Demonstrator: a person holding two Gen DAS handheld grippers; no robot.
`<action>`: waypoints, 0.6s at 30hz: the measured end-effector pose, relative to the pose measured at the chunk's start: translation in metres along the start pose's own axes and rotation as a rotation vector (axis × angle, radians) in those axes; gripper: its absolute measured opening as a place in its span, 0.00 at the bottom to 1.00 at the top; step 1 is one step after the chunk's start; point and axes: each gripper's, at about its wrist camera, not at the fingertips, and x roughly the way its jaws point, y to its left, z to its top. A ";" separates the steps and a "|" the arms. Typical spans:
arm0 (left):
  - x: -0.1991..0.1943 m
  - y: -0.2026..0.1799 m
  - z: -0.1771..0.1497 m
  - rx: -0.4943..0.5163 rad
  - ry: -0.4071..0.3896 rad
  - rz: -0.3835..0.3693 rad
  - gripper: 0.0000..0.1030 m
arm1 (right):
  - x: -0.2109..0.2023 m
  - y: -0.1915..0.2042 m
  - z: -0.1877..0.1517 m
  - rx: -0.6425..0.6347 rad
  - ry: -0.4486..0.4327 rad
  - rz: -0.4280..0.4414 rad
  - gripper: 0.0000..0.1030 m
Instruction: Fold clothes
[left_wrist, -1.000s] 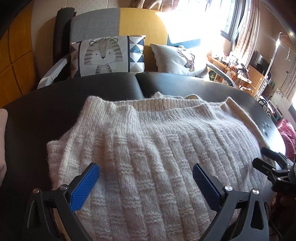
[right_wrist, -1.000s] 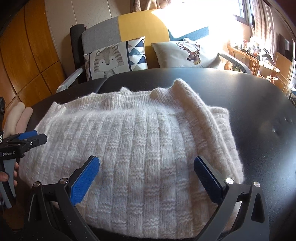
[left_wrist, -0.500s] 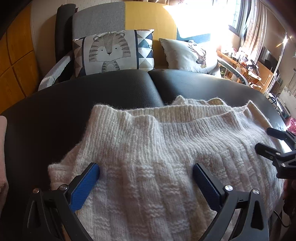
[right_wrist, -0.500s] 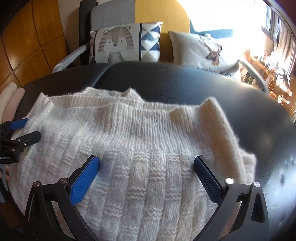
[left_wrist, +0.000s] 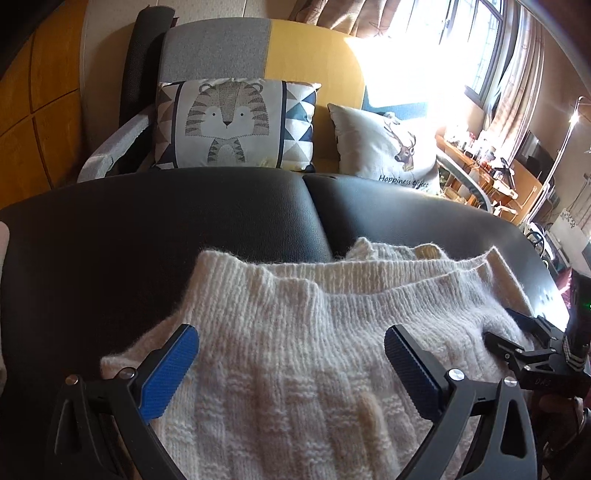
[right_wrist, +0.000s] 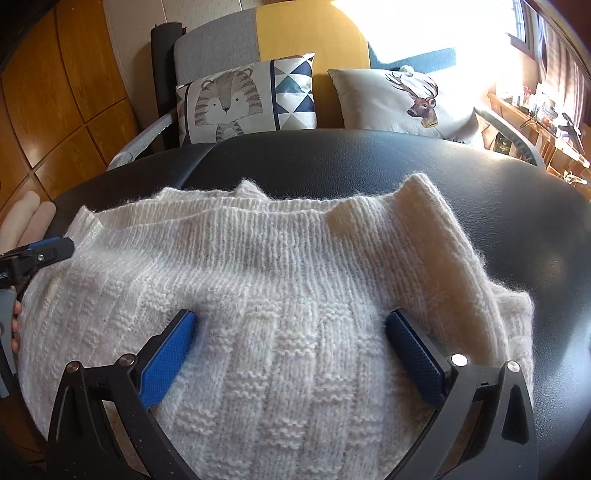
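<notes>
A cream knitted sweater (left_wrist: 295, 332) lies folded in layers on a black leather surface (left_wrist: 184, 221), its ribbed edge at the far side. My left gripper (left_wrist: 290, 369) hovers open over the sweater's left part, blue pads wide apart with nothing between them. In the right wrist view the sweater (right_wrist: 277, 277) fills the middle, and my right gripper (right_wrist: 291, 350) stands open above it, also holding nothing. Each gripper shows in the other's view: the right gripper (left_wrist: 499, 325) at the sweater's right edge, the left gripper (right_wrist: 55, 249) at its left edge.
Behind the black surface (right_wrist: 517, 203) stands an armchair with a tiger cushion (left_wrist: 229, 122) and a deer cushion (left_wrist: 388, 147). Pale pink rolls (right_wrist: 26, 218) lie at the far left. A cluttered desk (left_wrist: 498, 173) and bright window are at the right.
The sweater's far edge has dropped lower in both views and more black surface shows beyond it, as both grippers drew back toward the near side. Both stayed open.
</notes>
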 end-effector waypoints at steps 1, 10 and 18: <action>0.008 0.000 -0.002 0.007 0.015 0.021 1.00 | -0.001 0.000 -0.001 0.005 -0.003 0.001 1.00; 0.010 0.007 -0.023 0.041 0.000 0.024 1.00 | -0.015 0.004 -0.021 0.037 -0.028 0.004 1.00; -0.016 0.013 -0.055 0.023 -0.005 0.043 1.00 | -0.030 0.023 -0.039 0.004 -0.038 0.013 1.00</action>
